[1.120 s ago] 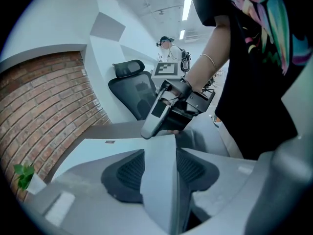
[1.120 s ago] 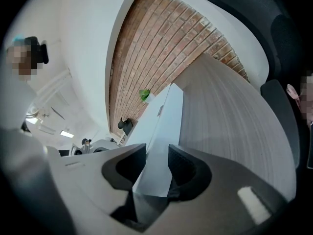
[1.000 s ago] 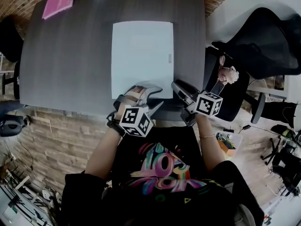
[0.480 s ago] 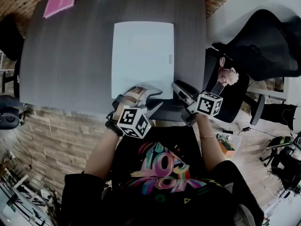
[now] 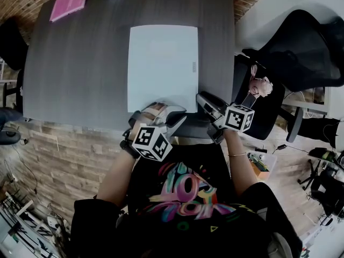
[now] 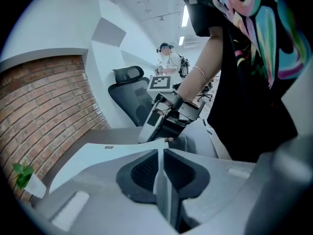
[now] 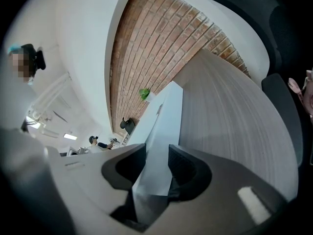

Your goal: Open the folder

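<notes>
The left gripper (image 6: 160, 155) is closing, its pads nearly together with only a thin white leaf between them: the near edge of the folder (image 5: 163, 63). The right gripper (image 7: 150, 168) stands wider, apparently clamped on the folder's near right corner, which fills the gap between its pads. The folder lies flat and shut on the grey table (image 5: 80, 63), its near edge at the table's near edge.

The main risk is that the left pads have caught more than the cover (image 6: 98, 153), so a lift would drag the whole folder. With so shallow a bite, the cover could also slip free or crease. If the right grip is loose, the folder could slide off the near edge.
</notes>
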`<control>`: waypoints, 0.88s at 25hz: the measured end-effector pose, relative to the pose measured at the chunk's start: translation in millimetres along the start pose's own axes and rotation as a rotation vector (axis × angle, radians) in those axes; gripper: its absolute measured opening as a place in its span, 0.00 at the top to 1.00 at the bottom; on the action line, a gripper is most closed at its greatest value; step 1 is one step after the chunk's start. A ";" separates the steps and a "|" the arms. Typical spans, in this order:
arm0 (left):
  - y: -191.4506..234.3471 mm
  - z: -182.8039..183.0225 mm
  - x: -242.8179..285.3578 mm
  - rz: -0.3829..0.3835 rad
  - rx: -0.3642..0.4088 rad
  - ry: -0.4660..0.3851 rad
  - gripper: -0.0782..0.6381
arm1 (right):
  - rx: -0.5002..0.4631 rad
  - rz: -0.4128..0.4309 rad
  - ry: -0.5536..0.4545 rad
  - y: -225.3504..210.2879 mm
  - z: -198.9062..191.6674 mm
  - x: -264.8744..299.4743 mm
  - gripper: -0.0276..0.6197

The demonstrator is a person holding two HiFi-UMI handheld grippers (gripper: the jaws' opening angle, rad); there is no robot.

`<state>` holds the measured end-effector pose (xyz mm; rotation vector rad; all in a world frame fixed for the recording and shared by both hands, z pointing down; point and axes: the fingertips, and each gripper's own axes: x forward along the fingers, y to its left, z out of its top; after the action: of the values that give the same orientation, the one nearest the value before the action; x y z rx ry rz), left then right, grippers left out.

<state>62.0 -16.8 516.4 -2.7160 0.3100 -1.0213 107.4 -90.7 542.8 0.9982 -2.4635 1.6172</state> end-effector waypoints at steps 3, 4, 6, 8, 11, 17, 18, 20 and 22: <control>3.1 4.1 -4.0 0.009 -0.030 -0.027 0.86 | -0.003 -0.004 -0.003 -1.0 0.5 -0.2 0.73; 4.1 5.4 -5.8 0.015 -0.045 -0.036 0.86 | -0.004 -0.006 -0.003 -1.2 0.4 -0.3 0.73; 6.1 8.1 -9.5 0.034 -0.075 -0.051 0.87 | -0.009 -0.009 -0.002 -1.0 0.1 -0.6 0.73; 9.1 11.7 -13.5 0.062 -0.099 -0.070 0.88 | -0.011 -0.013 -0.002 -0.9 0.4 -1.3 0.73; 15.9 17.8 -21.3 0.110 -0.136 -0.105 0.89 | -0.012 -0.017 -0.003 -1.1 0.7 -1.9 0.73; 31.2 32.2 -41.4 0.214 -0.217 -0.182 0.90 | -0.007 -0.033 -0.005 -2.4 0.6 -2.9 0.72; 35.8 36.4 -46.1 0.234 -0.241 -0.197 0.90 | -0.007 -0.039 -0.006 -3.7 0.8 -2.8 0.71; 45.8 42.8 -56.2 0.272 -0.274 -0.223 0.90 | -0.014 -0.047 -0.005 -4.2 1.3 -2.3 0.71; 52.1 47.0 -65.2 0.294 -0.285 -0.246 0.90 | -0.018 -0.050 -0.007 -4.0 2.2 -2.9 0.71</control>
<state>39.3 -42.4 427.0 -2.8821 0.8341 -0.5943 112.5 -92.1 544.0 1.0559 -2.4329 1.5764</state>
